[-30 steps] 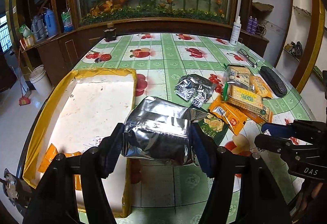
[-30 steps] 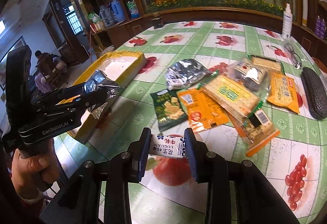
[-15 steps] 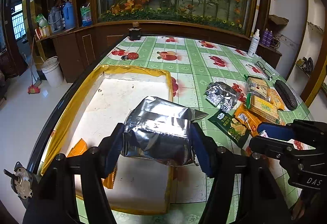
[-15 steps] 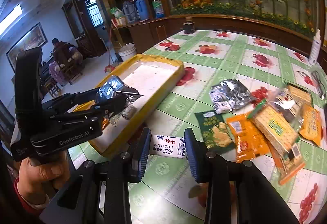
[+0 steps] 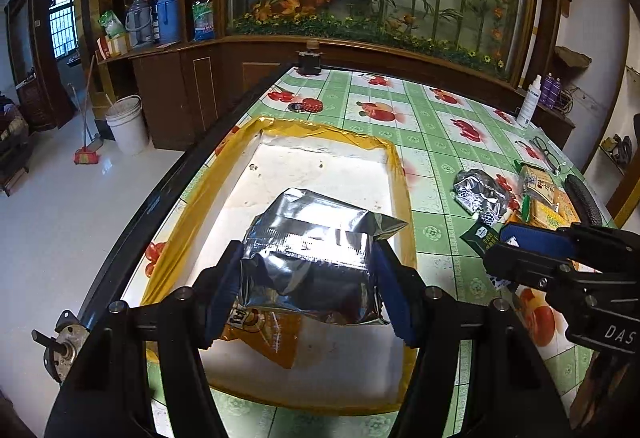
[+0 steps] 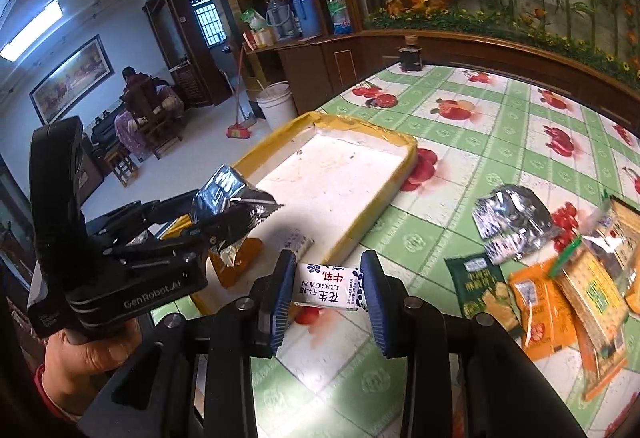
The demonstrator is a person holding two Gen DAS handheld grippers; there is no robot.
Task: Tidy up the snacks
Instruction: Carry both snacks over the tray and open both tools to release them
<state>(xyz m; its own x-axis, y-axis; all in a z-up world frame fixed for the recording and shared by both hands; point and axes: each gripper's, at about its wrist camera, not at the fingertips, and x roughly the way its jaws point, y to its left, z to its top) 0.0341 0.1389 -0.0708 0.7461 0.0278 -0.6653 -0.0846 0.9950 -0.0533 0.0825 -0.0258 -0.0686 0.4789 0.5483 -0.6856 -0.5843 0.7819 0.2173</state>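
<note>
My left gripper (image 5: 308, 290) is shut on a silver foil snack bag (image 5: 312, 258) and holds it above the white tray with yellow rim (image 5: 312, 166); the bag also shows in the right wrist view (image 6: 236, 198). An orange snack packet (image 5: 272, 334) lies in the tray under it. My right gripper (image 6: 326, 290) is shut on a small white candy packet with blue print (image 6: 326, 288), held above the table beside the tray's (image 6: 360, 222) right edge. The right gripper also shows in the left wrist view (image 5: 532, 254).
A pile of snacks lies on the green fruit-print tablecloth to the right: a silver packet (image 6: 512, 222), a green packet (image 6: 480, 278), orange packets (image 6: 540, 314) and cracker packs (image 6: 592, 294). A dark glasses case (image 5: 584, 198), glasses and a white bottle (image 5: 530, 106) stand further right.
Both grippers have moved left: the left one now holds the foil bag over the tray, and the right one has come close to the tray's edge with the candy packet.
</note>
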